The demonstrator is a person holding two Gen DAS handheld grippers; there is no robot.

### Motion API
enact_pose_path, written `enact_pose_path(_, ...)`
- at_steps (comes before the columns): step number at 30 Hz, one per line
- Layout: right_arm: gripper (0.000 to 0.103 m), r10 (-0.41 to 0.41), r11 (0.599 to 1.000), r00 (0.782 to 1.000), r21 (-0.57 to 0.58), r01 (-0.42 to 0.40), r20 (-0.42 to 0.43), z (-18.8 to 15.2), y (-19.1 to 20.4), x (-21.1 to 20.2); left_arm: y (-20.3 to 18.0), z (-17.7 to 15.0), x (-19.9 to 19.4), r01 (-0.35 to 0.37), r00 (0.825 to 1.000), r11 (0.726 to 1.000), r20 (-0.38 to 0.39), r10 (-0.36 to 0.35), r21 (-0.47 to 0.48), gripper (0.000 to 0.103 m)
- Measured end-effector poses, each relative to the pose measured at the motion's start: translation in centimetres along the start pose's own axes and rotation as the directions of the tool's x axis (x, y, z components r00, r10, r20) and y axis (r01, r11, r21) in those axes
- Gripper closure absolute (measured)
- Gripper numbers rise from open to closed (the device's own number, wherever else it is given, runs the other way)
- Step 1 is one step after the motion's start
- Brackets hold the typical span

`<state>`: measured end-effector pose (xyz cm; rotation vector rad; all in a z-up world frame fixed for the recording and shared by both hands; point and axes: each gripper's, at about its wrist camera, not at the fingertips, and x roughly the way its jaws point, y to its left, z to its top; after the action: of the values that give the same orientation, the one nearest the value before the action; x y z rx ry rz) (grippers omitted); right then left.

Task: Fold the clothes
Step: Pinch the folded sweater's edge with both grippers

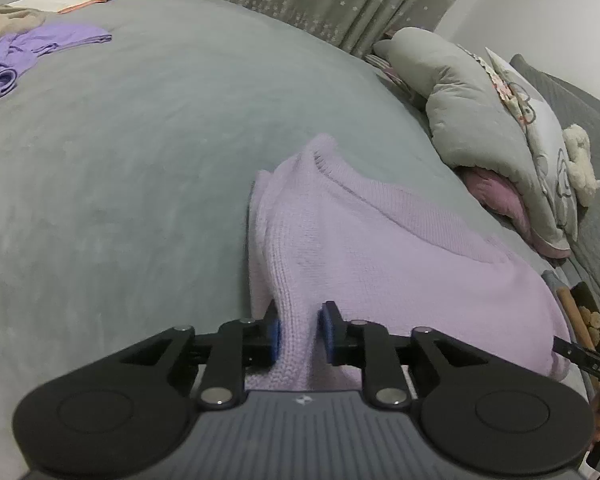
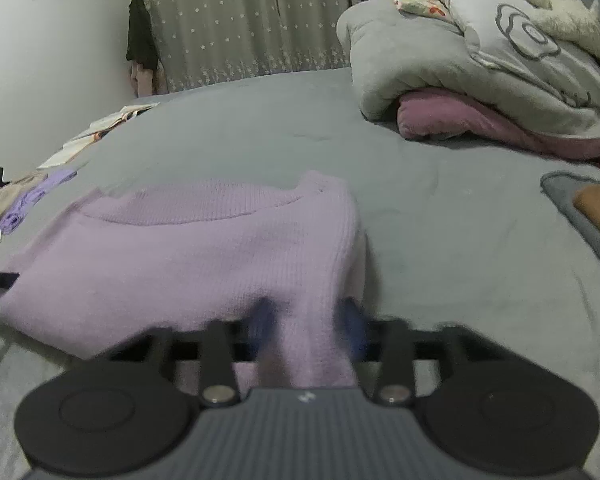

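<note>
Between the left gripper (image 1: 298,330) pads, a lilac sweater (image 1: 380,240) fold sits with a narrow gap; right gripper (image 2: 306,320) is blurred, jaws wider, straddling the sweater edge.

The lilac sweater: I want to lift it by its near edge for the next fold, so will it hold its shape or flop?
The sweater will probably flop: its knit bunches into a soft ridge between the left gripper fingers. It looks thick, so likely rather heavy and saggy. The ribbed knit probably won't slip.
</note>
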<state>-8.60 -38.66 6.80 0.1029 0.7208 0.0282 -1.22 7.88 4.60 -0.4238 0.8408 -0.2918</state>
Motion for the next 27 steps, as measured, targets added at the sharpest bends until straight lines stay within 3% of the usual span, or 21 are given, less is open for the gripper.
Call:
enact_pose_path(3, 0.037, -0.007, 1.000, 1.000, 0.010, 0.007, -0.009, 0.0, -0.2, 0.5, 0.6, 0.0, 0.1, -0.022, 1.000, 0.999, -0.002, 0.022, -0.025, 0.059)
enact_pose_path(4, 0.038, -0.001, 1.000, 1.000, 0.018, 0.001, -0.012, 0.0, -0.3, 0.6, 0.8, 0.0, 0.2, -0.023, 1.000, 0.999, -0.003, 0.023, -0.037, 0.057)
enact_pose_path(6, 0.043, 0.011, 1.000, 1.000, 0.021, -0.011, -0.018, 0.0, -0.3, 0.8, 1.3, 0.0, 0.3, -0.018, 1.000, 0.998, -0.007, 0.018, -0.062, 0.054)
enact_pose_path(7, 0.052, 0.018, 1.000, 1.000, 0.022, -0.017, -0.021, 0.0, -0.3, 0.9, 1.5, 0.0, 0.4, -0.011, 1.000, 0.997, -0.009, 0.011, -0.074, 0.054)
enact_pose_path(8, 0.068, 0.028, 0.999, 0.999, 0.022, -0.027, -0.023, 0.1, -0.3, 0.9, 1.7, -0.1, 0.4, -0.003, 1.000, 0.996, -0.010, 0.002, -0.087, 0.056)
enact_pose_path(9, 0.070, 0.040, 0.999, 0.999, 0.021, -0.039, -0.025, 0.2, -0.1, 0.9, 1.6, -0.1, 0.4, 0.010, 1.000, 0.996, -0.007, -0.011, -0.083, 0.067)
enact_pose_path(14, 0.093, -0.009, 1.000, 1.000, -0.007, 0.009, 0.002, 0.6, 0.6, 0.6, 1.2, 0.0, 0.3, 0.019, 1.000, 0.997, -0.004, -0.019, -0.080, 0.090)
enact_pose_path(27, 0.096, -0.016, 1.000, 0.998, -0.011, 0.017, 0.060, 1.7, 0.0, -1.3, 1.2, 1.8, -0.6, 0.048, 0.998, 0.997, -0.027, -0.050, -0.068, 0.093)
